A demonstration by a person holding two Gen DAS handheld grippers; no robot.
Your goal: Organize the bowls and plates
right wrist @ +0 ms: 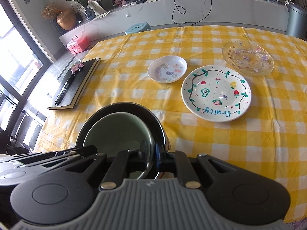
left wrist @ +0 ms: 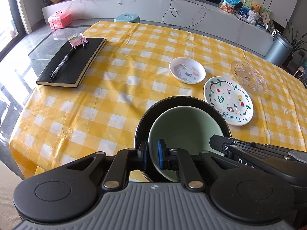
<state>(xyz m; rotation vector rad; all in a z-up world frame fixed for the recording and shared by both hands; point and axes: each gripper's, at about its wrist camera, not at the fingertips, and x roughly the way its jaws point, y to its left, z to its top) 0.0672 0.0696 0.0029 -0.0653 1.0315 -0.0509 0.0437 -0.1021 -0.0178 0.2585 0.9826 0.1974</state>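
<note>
Near the table edge, we see our left gripper (left wrist: 152, 156) clamping the green bowl (left wrist: 184, 128) nested inside the black bowl (left wrist: 142, 126), whose rim our right gripper (right wrist: 152, 153) pinches.

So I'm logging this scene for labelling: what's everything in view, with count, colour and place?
green bowl: 1, pale green, nested in black bowl
black bowl: 1, black, near table edge
fruit plate: 1, white, painted, centre-right
sticker dish: 1, white, behind fruit plate
glass plate: 1, clear, far right
notebook: 1, black, table's left, pen on it
left gripper: fingers on green bowl's rim
right gripper: fingers on black bowl's rim
</note>
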